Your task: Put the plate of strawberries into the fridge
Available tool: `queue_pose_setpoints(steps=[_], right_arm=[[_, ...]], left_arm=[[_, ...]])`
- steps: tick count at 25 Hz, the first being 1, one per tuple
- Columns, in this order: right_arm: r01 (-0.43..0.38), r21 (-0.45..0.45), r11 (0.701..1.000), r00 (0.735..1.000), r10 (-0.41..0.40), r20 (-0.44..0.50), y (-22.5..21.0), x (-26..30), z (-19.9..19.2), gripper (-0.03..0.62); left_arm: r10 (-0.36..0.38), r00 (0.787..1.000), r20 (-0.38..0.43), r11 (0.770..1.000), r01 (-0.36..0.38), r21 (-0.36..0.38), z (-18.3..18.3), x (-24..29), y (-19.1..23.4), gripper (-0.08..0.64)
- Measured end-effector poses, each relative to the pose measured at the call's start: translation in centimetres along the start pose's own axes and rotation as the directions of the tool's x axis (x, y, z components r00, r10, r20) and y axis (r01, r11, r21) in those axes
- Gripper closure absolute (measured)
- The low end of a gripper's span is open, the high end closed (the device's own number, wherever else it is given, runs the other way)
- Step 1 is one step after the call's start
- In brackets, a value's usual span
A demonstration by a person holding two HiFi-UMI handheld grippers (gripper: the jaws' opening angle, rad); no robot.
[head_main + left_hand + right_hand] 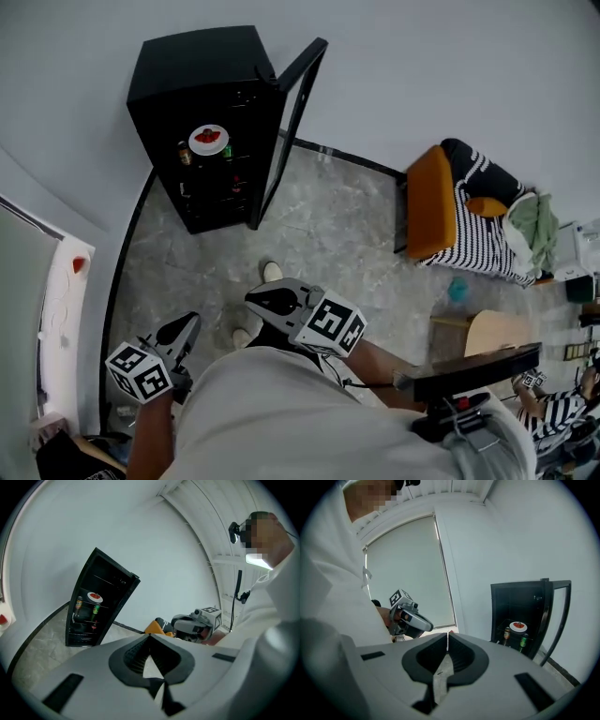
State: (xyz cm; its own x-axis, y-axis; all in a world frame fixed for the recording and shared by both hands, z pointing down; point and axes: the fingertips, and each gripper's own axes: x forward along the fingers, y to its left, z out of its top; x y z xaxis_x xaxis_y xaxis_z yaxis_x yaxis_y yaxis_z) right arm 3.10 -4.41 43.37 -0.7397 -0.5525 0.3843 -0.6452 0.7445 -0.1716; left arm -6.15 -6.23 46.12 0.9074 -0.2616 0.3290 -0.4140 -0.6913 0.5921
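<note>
The white plate of strawberries (208, 140) rests on an upper shelf inside the black fridge (187, 66), whose door (292, 122) stands open to the right. It also shows as a plate (95, 596) in the left gripper view and a plate (518, 626) in the right gripper view. My left gripper (187, 323) is shut and empty, held low by my body, well back from the fridge. My right gripper (255, 298) is also shut with nothing in it, beside the left one. From its own camera each shows closed: left gripper (150, 637), right gripper (447, 634).
Bottles and a can (185, 153) stand on the shelves below the plate. An orange chair with striped cloth (441, 202) is at the right. A white counter (66, 309) runs along the left wall. A wooden table (497, 333) and a seated person (553, 403) are at the lower right.
</note>
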Motion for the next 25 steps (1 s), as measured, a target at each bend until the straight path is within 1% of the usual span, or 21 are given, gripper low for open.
queue_pose_setpoints(steps=[15,19,21,25], right_arm=[[-0.012,-0.012,1.000,1.000,0.012,-0.006,0.1,0.2,0.2,0.572],[-0.016,-0.023,1.000,1.000,0.015,-0.008,-0.2,0.1,0.5,0.572],[-0.006,-0.025,1.000,1.000,0.006,-0.009,-0.4,-0.2,0.4,0.572],[0.043,-0.004,0.999,0.999,-0.043,-0.023,-1.0,-2.0,-0.4,0.572]], left_arm=[[-0.010,1.000,-0.002,1.000,0.010,0.001,0.1,0.8,0.2,0.548],[-0.018,1.000,0.008,1.000,0.018,-0.011,0.3,1.3,0.2,0.548],[-0.028,1.000,0.006,1.000,0.028,-0.013,0.2,1.7,0.1,0.548],[-0.059,0.998,-0.031,0.998,0.059,0.003,-0.1,3.5,-0.6,0.548]])
